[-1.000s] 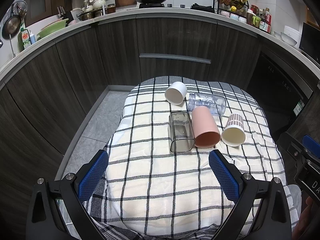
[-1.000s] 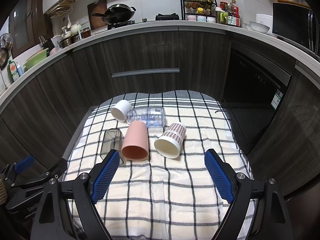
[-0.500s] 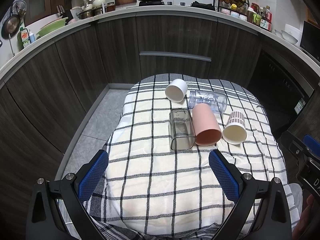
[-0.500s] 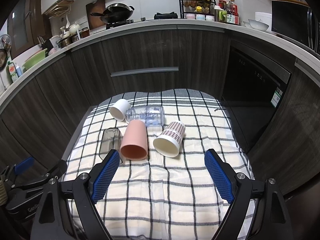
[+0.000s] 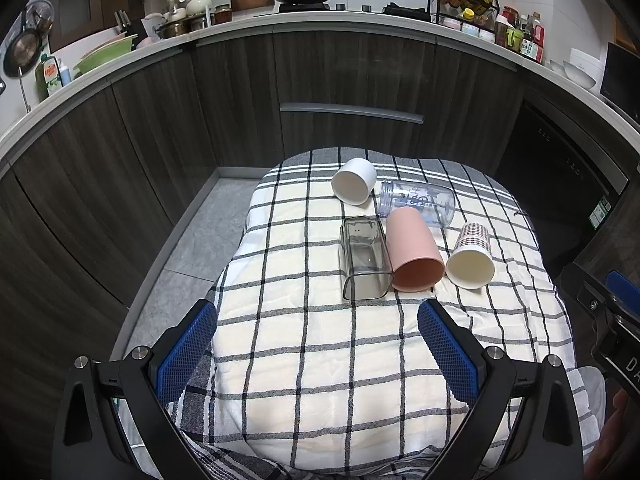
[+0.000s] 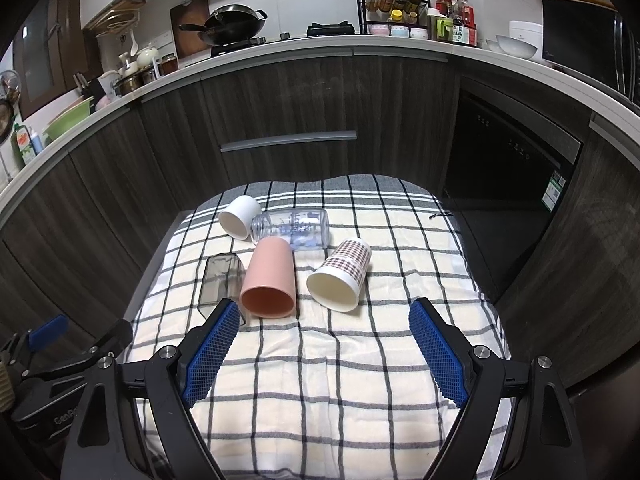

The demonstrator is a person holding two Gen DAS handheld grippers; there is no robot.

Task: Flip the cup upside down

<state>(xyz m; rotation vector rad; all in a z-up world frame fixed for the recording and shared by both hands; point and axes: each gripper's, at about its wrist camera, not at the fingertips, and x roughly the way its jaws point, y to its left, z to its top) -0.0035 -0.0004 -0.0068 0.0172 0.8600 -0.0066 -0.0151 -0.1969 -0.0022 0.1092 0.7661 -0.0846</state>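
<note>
Checked cloth [image 5: 304, 360], cream w/ dark grid lines, covers the whole table; grey striped border at its far edge. Dark wood-grain cabinets [image 6: 280, 100] curve behind, pale countertop above w/ a wok [image 6: 232, 24] on the hob.

Left gripper [image 5: 318, 344] over the cloth's near edge, fingers spread wide, blue pads [image 5: 186, 350] bare, nothing between them. Right gripper [image 6: 324, 354] likewise at near edge, fingers wide apart, holding nothing. Both well short of the cups.

Five vessels, all lying on their sides, clustered centre to far-centre of the cloth:
- Clear bottle [image 5: 418, 202], printed markings, lying crosswise toward far edge, neck pointing left.
- Pink cup [image 5: 412, 248], mouth toward near edge, base touching or just under the bottle – cannot tell which.
- Smoky square tumbler [image 5: 364, 258], just beside pink cup on its left, mouth toward near edge; sides look touching.
- Plaid paper cup [image 5: 472, 254], right of pink cup, small gap, white mouth facing near edge.
- White cup [image 5: 354, 186], smallest, nearest far edge, mouth facing near-left, just beside the bottle's neck.
</note>
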